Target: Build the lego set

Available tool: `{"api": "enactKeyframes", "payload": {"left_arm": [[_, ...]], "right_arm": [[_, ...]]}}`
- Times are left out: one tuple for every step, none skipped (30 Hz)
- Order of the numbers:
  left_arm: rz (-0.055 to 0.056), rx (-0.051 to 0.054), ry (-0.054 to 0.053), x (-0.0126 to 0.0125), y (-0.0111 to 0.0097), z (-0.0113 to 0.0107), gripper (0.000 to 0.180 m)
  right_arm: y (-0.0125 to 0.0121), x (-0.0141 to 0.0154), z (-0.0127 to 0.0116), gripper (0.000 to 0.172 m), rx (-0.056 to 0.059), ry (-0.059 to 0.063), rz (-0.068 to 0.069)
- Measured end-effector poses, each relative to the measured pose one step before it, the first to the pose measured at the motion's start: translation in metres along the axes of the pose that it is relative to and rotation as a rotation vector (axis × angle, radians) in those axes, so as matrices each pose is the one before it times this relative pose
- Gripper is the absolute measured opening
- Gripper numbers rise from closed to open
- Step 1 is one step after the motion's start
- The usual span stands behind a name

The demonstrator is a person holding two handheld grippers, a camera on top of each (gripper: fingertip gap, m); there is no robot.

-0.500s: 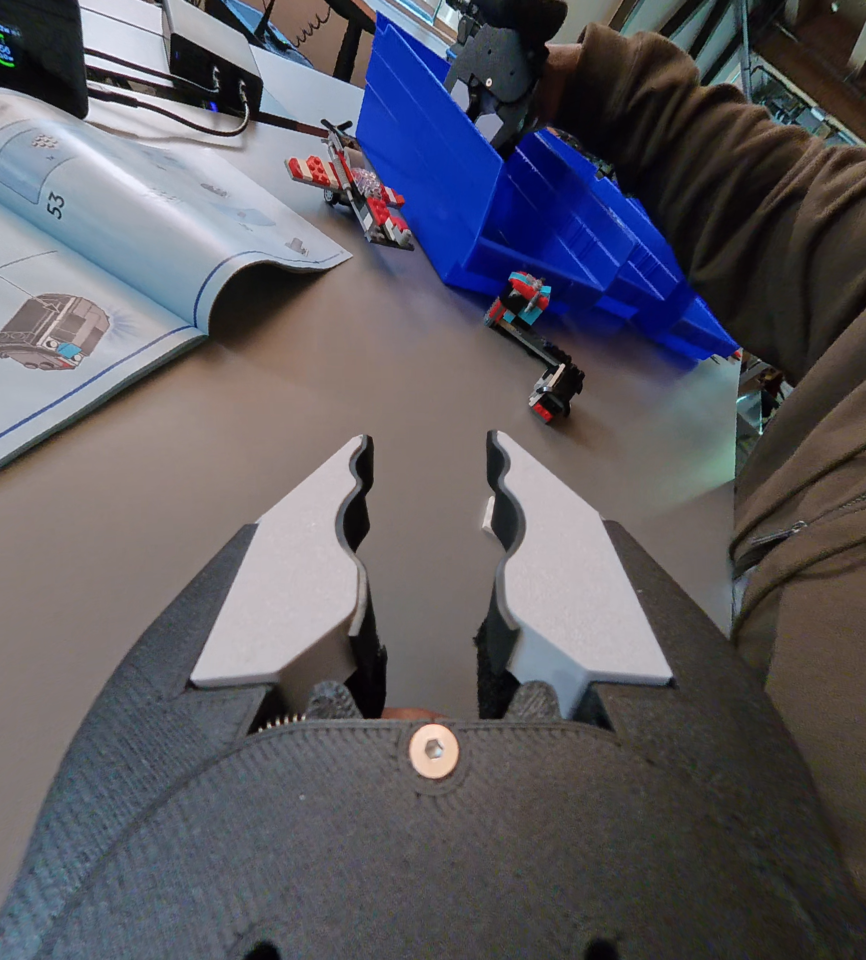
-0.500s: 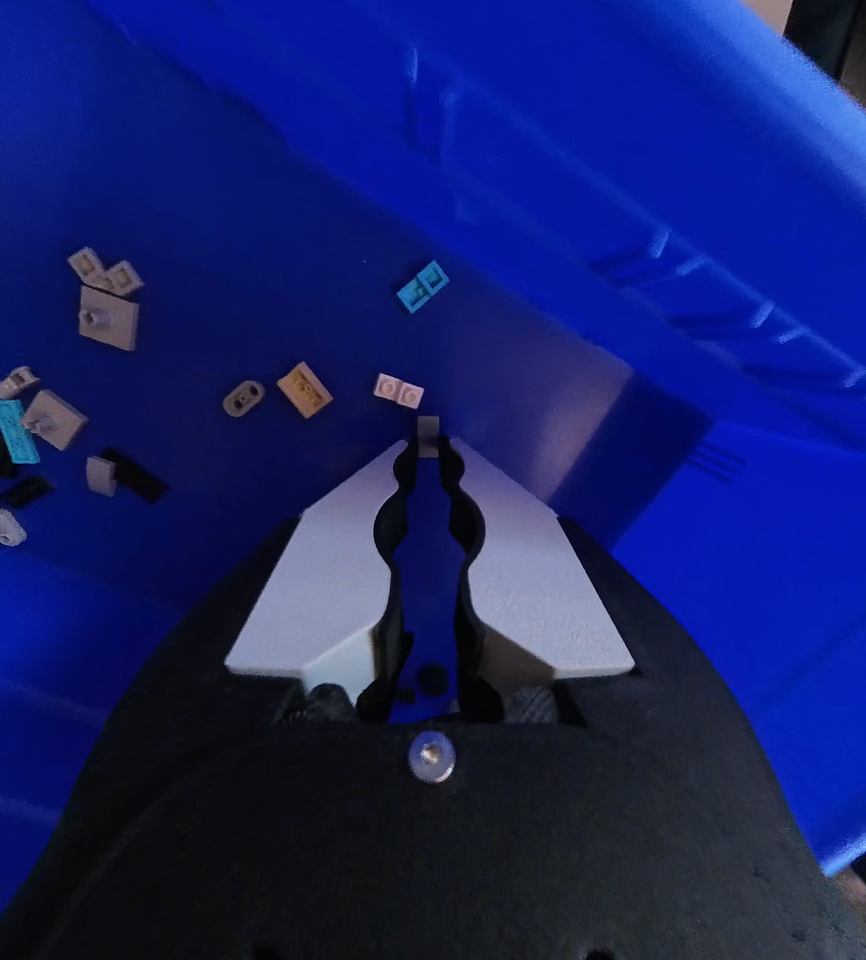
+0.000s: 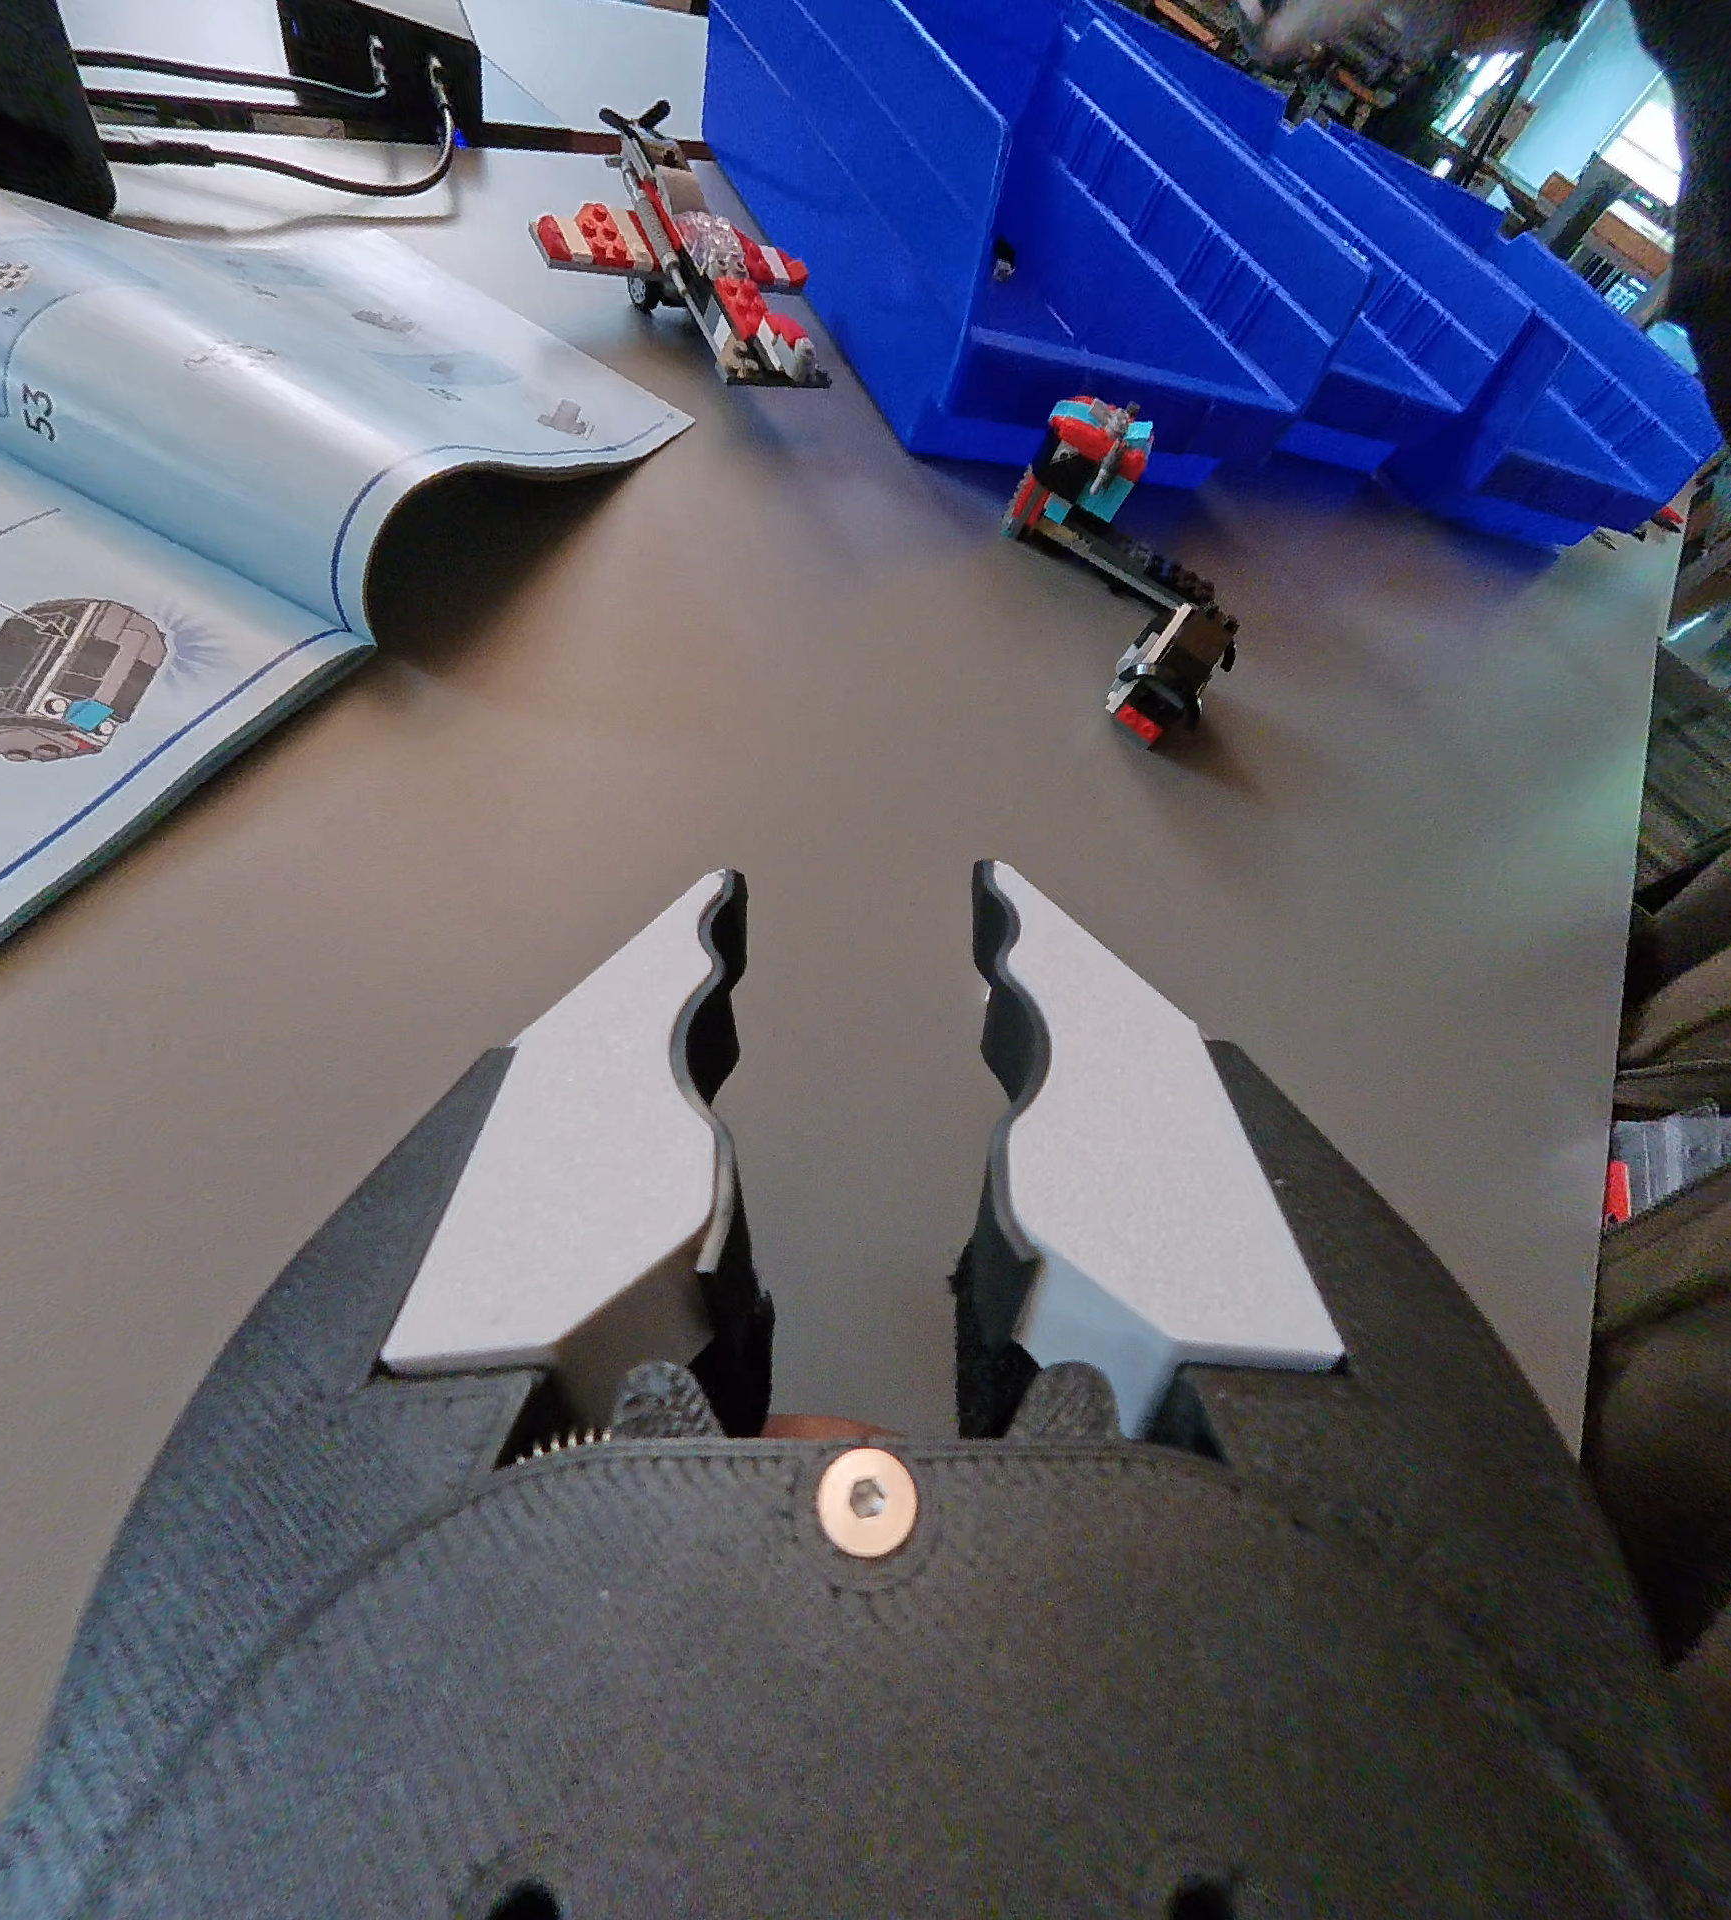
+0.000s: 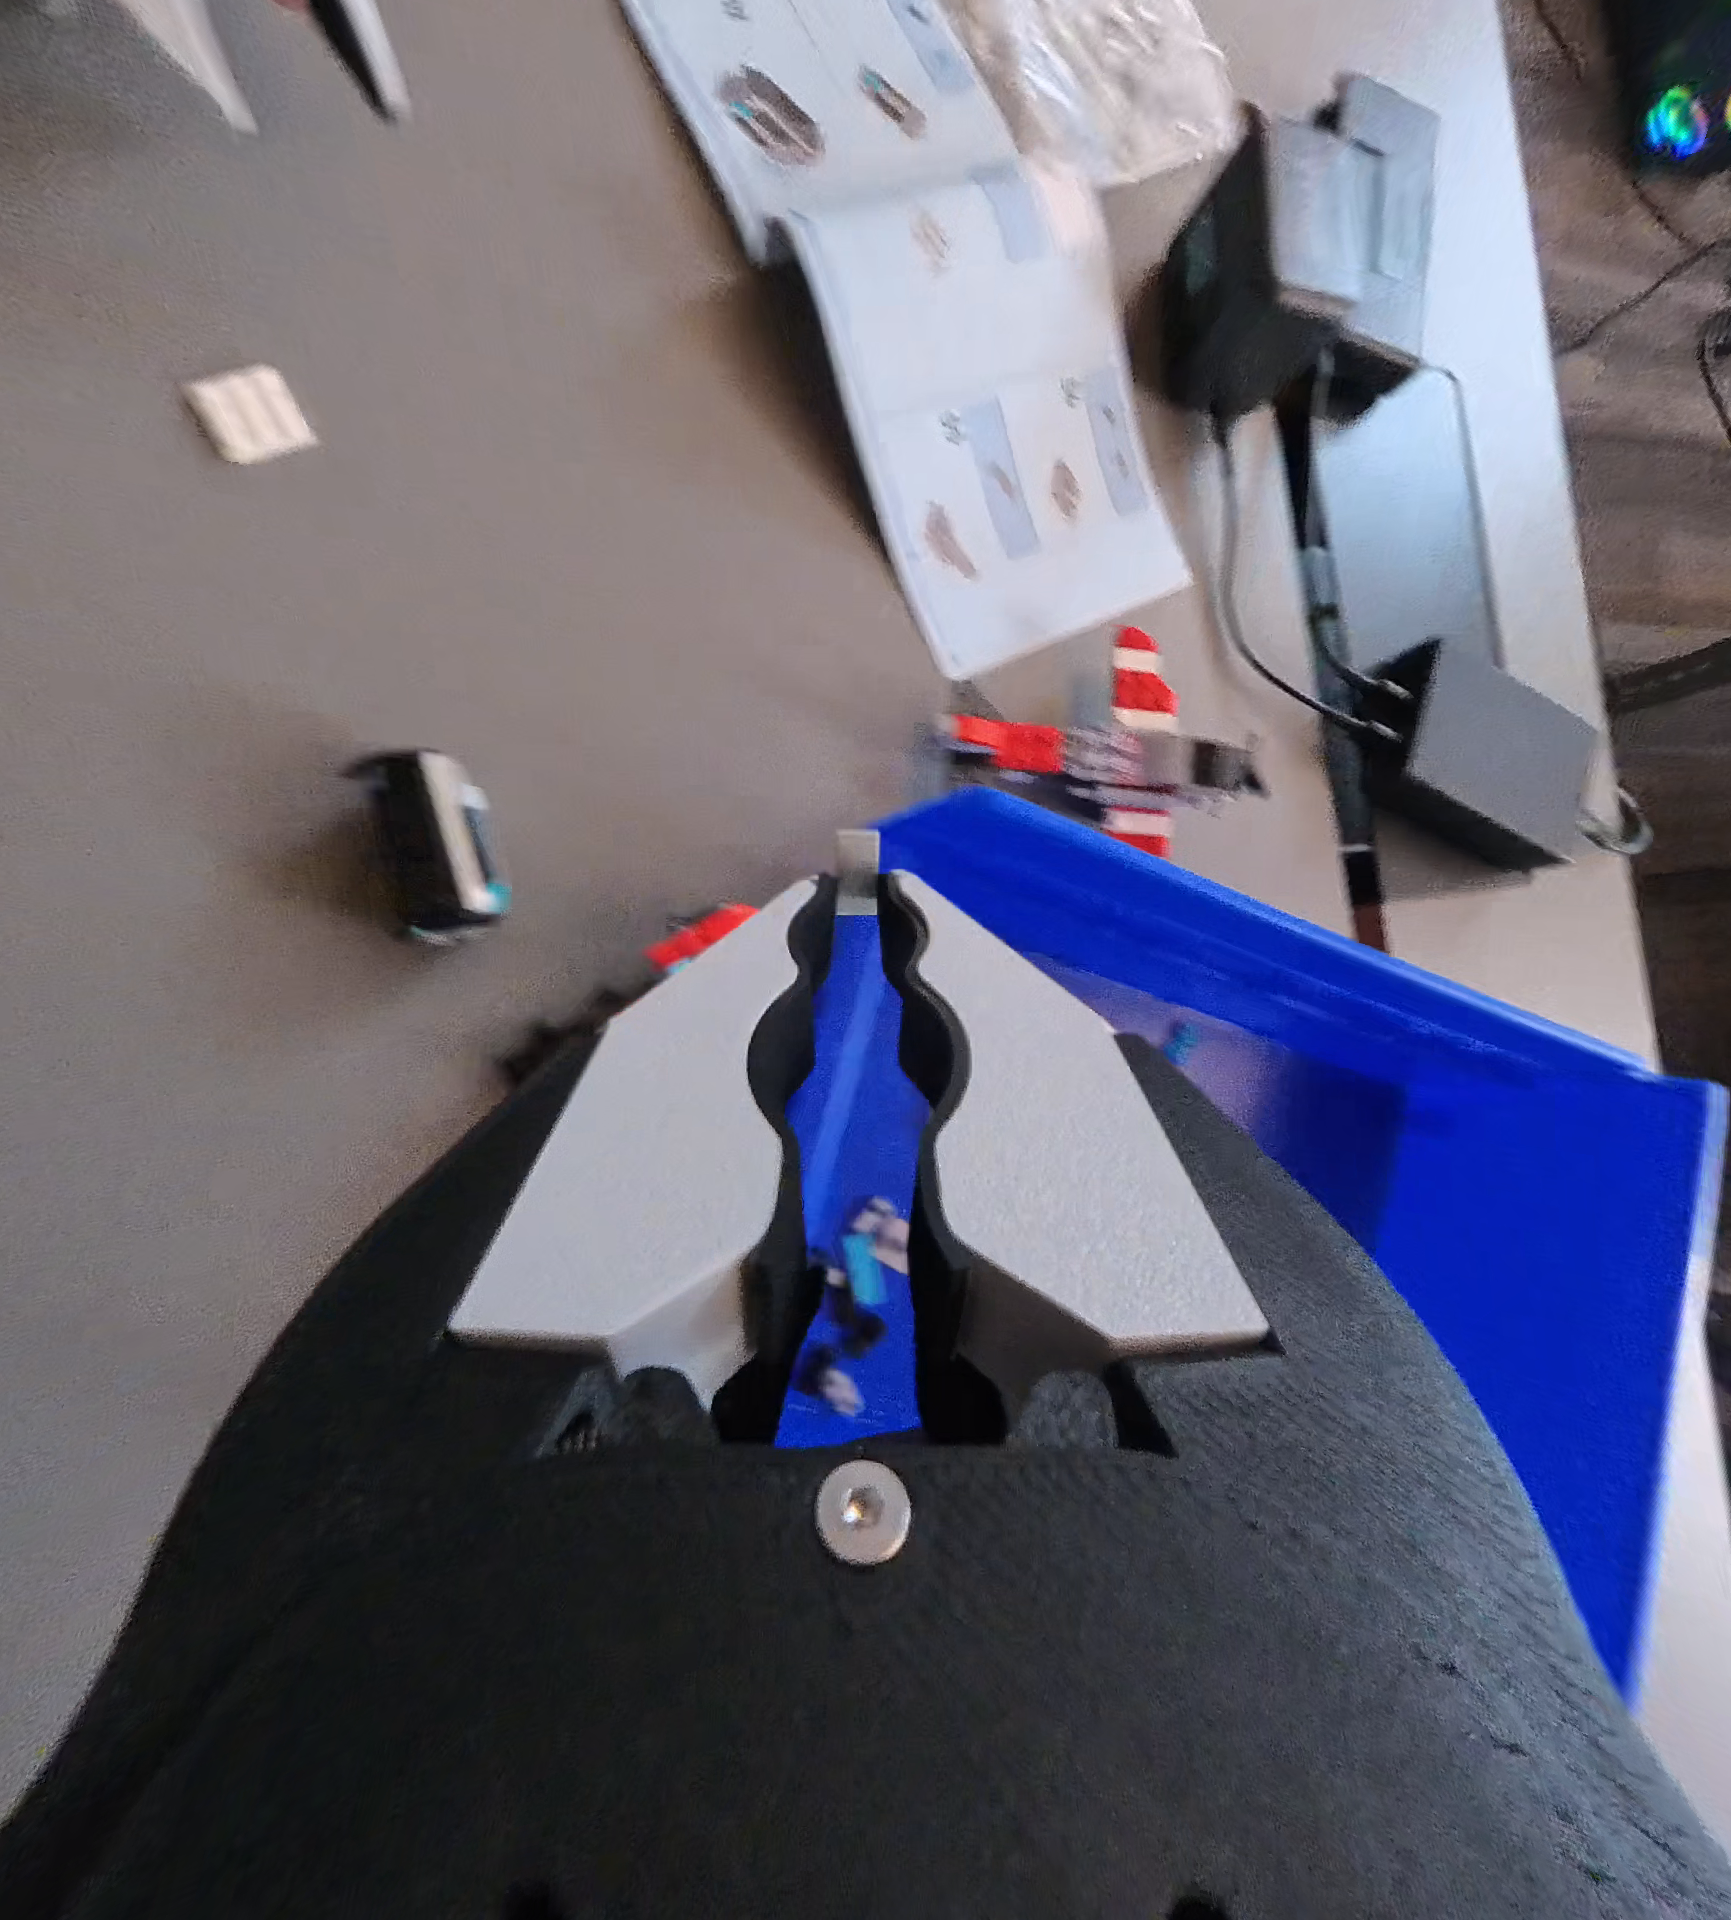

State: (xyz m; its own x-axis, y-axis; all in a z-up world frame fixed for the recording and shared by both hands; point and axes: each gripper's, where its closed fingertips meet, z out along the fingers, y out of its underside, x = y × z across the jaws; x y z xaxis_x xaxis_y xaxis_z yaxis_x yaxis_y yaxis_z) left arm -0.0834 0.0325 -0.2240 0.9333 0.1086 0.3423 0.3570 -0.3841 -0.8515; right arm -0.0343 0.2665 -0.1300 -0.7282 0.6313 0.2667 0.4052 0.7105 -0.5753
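– Grey plastic, that small flat brick piece (image 4: 856,868): is it really in the right gripper (image 4: 856,883)?
– Yes. The fingertips are nearly together and pinch it at the very tip, with its upper end poking out past them. The view is smeared, so I can't tell its exact shape.
– And what's around that gripper?
– The open blue plastic bin (image 4: 1360,997) lies beneath it and off to its right. A few loose small pieces (image 4: 866,1262) show on the bin floor through the slot between the fingers. Ahead and to its left, on the brown-grey tabletop (image 4: 217,623), sit a little black-and-white block build (image 4: 435,842) and, farther on, a white ribbed square plate (image 4: 248,412).
– The left gripper (image 3: 856,883)?
– Its jaws stand well apart with only bare table between them; it holds nothing and touches nothing.
– What is nearest to it?
– Ahead and to its right is a black, red and teal brick assembly (image 3: 1121,540) on a long dark strip, just in front of the bins. Farther ahead stands a red-and-white brick aeroplane (image 3: 679,265), which looks fully built. The open pale-blue instruction booklet (image 3: 165,468) lies ahead to its left.
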Motion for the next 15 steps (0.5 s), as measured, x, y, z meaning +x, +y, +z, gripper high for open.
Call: {"api": "enactKeyframes", "payload": {"left_arm": [[0.0020, 0.0007, -0.0013, 0.00035, 0.00014, -0.00015, 0.045], [0.0027, 0.0021, 0.0001, 0.00054, -0.00018, -0.00022, 0.044], [0.0015, 0.0012, 0.0008, 0.00047, 0.00004, -0.00021, 0.044], [0.0007, -0.0004, 0.0002, 0.00030, 0.00004, 0.00003, 0.044], [0.0021, -0.0019, 0.0002, 0.00028, 0.00029, 0.00016, 0.045], [0.0041, -0.0025, 0.0015, 0.00066, 0.00032, 0.00027, 0.045], [0.0047, -0.0030, 0.0011, 0.00066, 0.00041, 0.00024, 0.045], [0.0041, -0.0028, -0.0006, 0.00047, 0.00038, 0.00025, 0.045], [0.0035, -0.0008, -0.0002, 0.00035, 0.00015, 0.00011, 0.045], [0.0025, 0.0019, -0.0001, 0.00035, -0.00024, -0.00024, 0.044], [0.0003, 0.0033, 0.0006, 0.00026, -0.00034, -0.00039, 0.044], [-0.0012, 0.0033, 0.0007, -0.00003, -0.00038, -0.00037, 0.044], [-0.0014, 0.0023, 0.0004, -0.00008, -0.00020, -0.00030, 0.044], [-0.0007, 0.0006, 0.0007, -0.00006, -0.00012, -0.00006, 0.044], [-0.0001, -0.0009, 0.0000, 0.00002, 0.00005, 0.00012, 0.044]], "right_arm": [[-0.00438, -0.02355, 0.00485, 0.009, 0.0152, -0.0066, -0.0009], [-0.00345, -0.02343, 0.00726, 0.010, 0.0196, -0.0179, 0.0131], [-0.00131, -0.02309, 0.00993, 0.009, 0.0159, -0.0296, 0.0188], [0.00109, -0.02148, 0.01218, 0.010, 0.0109, -0.0329, 0.0175], [0.00294, -0.01939, 0.01381, 0.009, 0.0054, -0.0331, 0.0177], [0.00474, -0.01677, 0.01464, 0.010, -0.0024, -0.0270, 0.0151], [0.00549, -0.01542, 0.01397, 0.010, -0.0084, -0.0294, 0.0156], [0.00427, -0.01372, 0.01229, 0.010, -0.0045, -0.0302, 0.0173], [0.00450, -0.01016, 0.01049, 0.010, -0.0108, -0.0184, 0.0097], [0.00597, -0.00689, 0.00860, 0.010, -0.0249, -0.0060, -0.0047], [0.00616, -0.00405, 0.00640, 0.010, -0.0314, 0.0040, -0.0171], [0.00286, -0.00152, 0.00326, 0.012, -0.0159, 0.0107, -0.0177], [-0.00250, -0.00095, -0.00002, 0.010, 0.0118, 0.0022, -0.0034], [0.00049, -0.00088, -0.00027, 0.010, -0.0074, -0.0060, -0.0001], [0.00050, 0.00023, -0.00060, 0.010, -0.0045, -0.0009, -0.0059]]}}
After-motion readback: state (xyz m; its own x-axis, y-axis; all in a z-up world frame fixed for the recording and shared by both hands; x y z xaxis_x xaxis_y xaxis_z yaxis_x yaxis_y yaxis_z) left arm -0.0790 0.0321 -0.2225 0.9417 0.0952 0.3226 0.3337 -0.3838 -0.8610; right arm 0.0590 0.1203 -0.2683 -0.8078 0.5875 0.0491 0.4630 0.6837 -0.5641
